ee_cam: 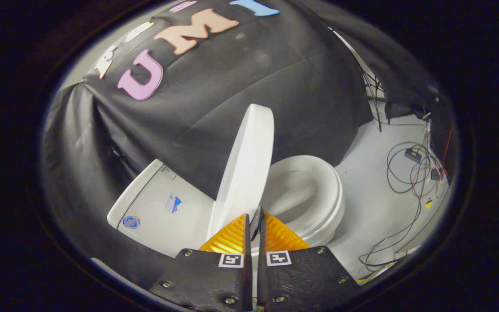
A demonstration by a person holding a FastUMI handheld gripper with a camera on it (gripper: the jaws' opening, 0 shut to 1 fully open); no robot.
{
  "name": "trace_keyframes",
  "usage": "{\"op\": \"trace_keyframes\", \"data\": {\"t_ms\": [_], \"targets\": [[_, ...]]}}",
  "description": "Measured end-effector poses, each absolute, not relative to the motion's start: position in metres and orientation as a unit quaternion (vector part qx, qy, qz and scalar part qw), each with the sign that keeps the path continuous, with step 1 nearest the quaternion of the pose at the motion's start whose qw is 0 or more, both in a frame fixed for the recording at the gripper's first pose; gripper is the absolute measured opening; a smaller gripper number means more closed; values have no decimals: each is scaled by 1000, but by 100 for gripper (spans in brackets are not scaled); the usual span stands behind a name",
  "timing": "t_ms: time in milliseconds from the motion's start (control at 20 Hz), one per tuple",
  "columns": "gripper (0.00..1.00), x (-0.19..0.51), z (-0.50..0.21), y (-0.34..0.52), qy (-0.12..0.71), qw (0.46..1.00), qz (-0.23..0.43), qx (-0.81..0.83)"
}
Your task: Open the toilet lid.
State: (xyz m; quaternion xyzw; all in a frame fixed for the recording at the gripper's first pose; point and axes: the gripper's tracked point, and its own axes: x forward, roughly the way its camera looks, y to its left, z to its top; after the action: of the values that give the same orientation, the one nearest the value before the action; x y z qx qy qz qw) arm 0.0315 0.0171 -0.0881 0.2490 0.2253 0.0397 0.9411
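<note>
A white toilet stands against the black cloth wall. Its lid (245, 173) is raised and stands nearly upright on its hinge, between the tank (158, 203) and the seat (319, 190). The seat lies flat over the bowl, whose inside shows. My gripper (256, 223) is shut, the fingers pressed together with only a thin slit between them. The tips sit at the lower front edge of the raised lid, on the bowl side. I cannot tell whether they touch the lid.
The pale floor (371, 190) runs past the bowl's far side. Loose cables (409, 173) and small boxes lie there by the wall. Black cloth (249, 86) hangs behind the tank and lid.
</note>
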Motion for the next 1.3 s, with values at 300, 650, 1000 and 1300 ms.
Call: {"op": "trace_keyframes", "data": {"t_ms": [300, 650, 1000, 1300], "targets": [[5, 31, -70, 34, 204, 939, 72, 267], [5, 28, -54, 47, 191, 943, 87, 258], [5, 26, -35, 70, 174, 952, 99, 230], [5, 26, -23, 86, 161, 953, 108, 231]]}}
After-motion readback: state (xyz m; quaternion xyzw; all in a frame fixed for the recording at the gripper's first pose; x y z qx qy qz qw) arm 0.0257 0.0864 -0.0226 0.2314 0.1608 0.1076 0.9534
